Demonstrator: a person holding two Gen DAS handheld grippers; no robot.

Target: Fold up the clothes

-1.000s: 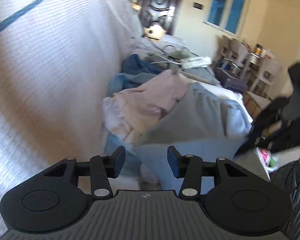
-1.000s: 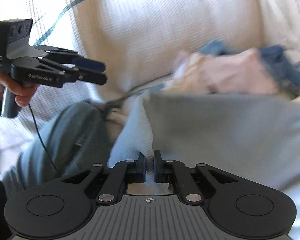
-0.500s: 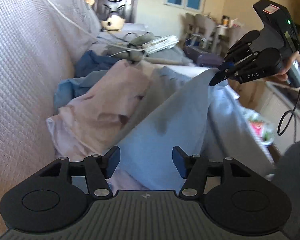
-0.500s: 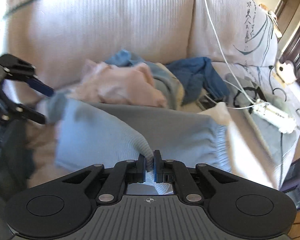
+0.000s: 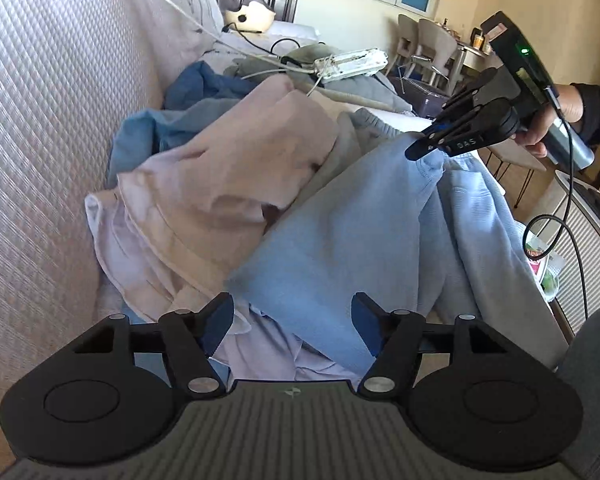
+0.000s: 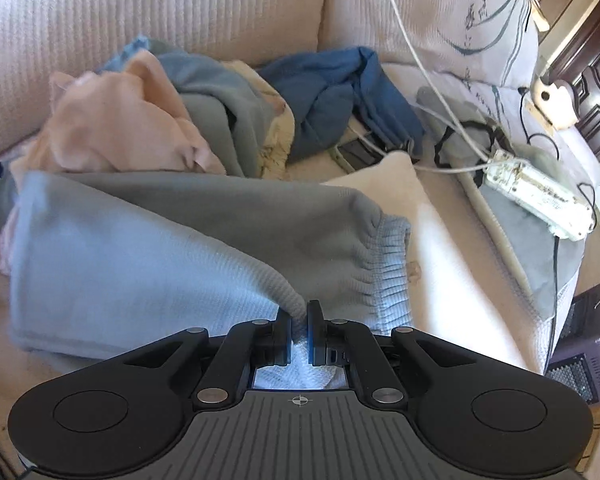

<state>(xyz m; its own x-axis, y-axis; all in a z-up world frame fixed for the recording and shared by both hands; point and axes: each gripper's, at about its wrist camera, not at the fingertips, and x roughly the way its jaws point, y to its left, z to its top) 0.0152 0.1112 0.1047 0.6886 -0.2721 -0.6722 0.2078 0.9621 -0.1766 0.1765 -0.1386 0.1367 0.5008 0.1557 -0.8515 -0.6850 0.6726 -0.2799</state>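
Observation:
A light blue knit garment (image 6: 148, 248) with a ribbed hem lies across the sofa seat. My right gripper (image 6: 299, 322) is shut on a pinch of its cloth near the hem; in the left wrist view the right gripper (image 5: 424, 148) holds that cloth lifted into a peak. The same light blue garment (image 5: 340, 248) slopes down toward my left gripper (image 5: 292, 320), whose jaws are opening; a fold of blue cloth lies between the fingers, and the pads do not press on it. A pale pink garment (image 5: 220, 176) lies crumpled just behind.
Behind the pink piece lie a grey-blue garment (image 6: 224, 96) and a dark blue one (image 6: 340, 88). A white power strip (image 6: 536, 196) with cables rests on a grey cloth at the right. The cream sofa back (image 6: 160, 4) rises behind; a person's hand (image 5: 552, 120) holds the right gripper.
My left gripper's jaws have spread wider and it has sunk closer to the blue garment. The right gripper carried its pinch of blue cloth to the right, along the sofa, lifting the cloth.

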